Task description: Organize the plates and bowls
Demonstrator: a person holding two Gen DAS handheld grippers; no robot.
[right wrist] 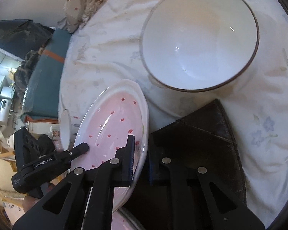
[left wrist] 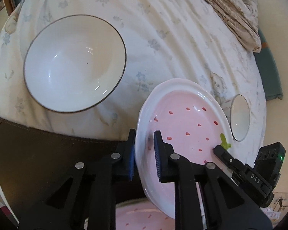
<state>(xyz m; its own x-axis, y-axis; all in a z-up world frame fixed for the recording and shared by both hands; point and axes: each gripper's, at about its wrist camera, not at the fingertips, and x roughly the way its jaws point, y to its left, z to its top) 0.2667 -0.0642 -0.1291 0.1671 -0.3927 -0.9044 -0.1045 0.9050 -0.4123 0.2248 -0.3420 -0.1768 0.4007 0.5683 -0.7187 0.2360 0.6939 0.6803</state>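
A pink strawberry plate (left wrist: 184, 126) with a white rim is held tilted above a second pink plate (left wrist: 142, 218). My left gripper (left wrist: 144, 153) is shut on its left rim. My right gripper (right wrist: 141, 157) is shut on the opposite rim of the same plate (right wrist: 113, 126). Each gripper's finger shows in the other's view, the right one in the left wrist view (left wrist: 226, 153). A large white bowl with a dark rim (left wrist: 74, 63) sits on the floral cloth, also in the right wrist view (right wrist: 199, 36). A small white bowl (left wrist: 240, 117) lies beyond the plate.
A brown leather mat (left wrist: 38, 149) lies under the plates, also in the right wrist view (right wrist: 199, 140). A beige folded cloth (left wrist: 230, 9) lies at the far edge of the cloth-covered table (left wrist: 163, 28). A teal cushion (right wrist: 46, 88) stands beside the table.
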